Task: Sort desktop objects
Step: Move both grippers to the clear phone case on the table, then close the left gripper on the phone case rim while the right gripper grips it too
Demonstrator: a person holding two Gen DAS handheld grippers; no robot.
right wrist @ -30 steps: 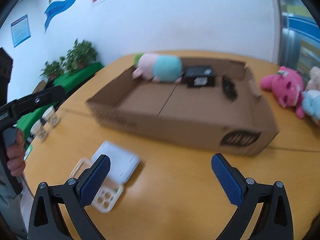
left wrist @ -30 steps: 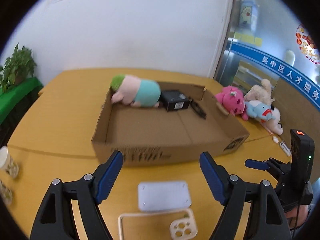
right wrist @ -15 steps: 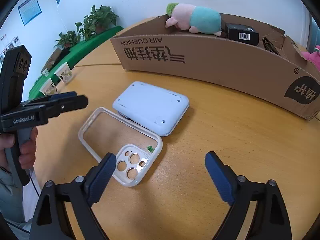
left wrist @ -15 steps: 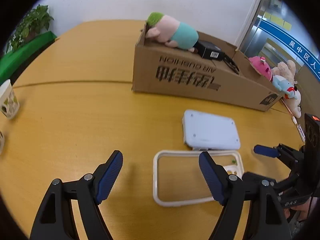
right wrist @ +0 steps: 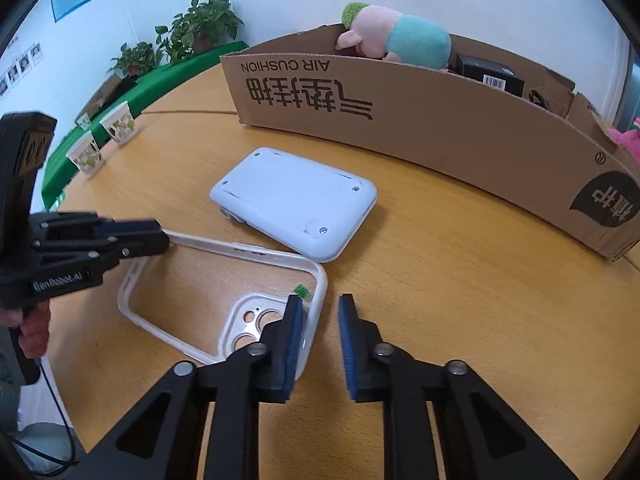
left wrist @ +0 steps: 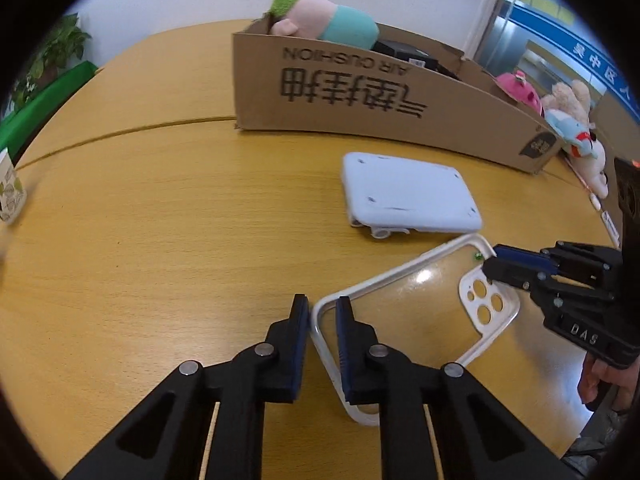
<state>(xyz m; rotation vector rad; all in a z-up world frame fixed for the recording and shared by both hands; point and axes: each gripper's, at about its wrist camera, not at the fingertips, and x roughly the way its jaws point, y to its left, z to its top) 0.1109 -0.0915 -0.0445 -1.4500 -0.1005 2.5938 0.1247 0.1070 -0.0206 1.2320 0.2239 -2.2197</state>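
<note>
A clear phone case with a white rim [left wrist: 400, 271] [right wrist: 280, 255] lies flat on the wooden table. My left gripper [left wrist: 322, 308] [right wrist: 162, 240] is closing on the rim at the case's plain end, and the rim sits between its blue pads. My right gripper [right wrist: 318, 308] [left wrist: 490, 266] is closing on the rim at the camera-hole end. Seen from the other side, each pair of jaws looks pinched onto the rim. A pale rounded device [left wrist: 408, 196] [right wrist: 292, 204] lies just beyond the case.
A long cardboard box [left wrist: 360, 92] [right wrist: 400, 112] behind holds a pink and teal plush [right wrist: 396, 40] and a black box [right wrist: 488, 70]. More plush toys [left wrist: 568, 120] lie right of it. Paper cups [right wrist: 120, 124] stand at the left table edge. A hand [right wrist: 32, 332] holds each grip.
Both grippers came down toward the table onto the phone case. Their jaws went from wide open to nearly closed around opposite ends of its rim.
</note>
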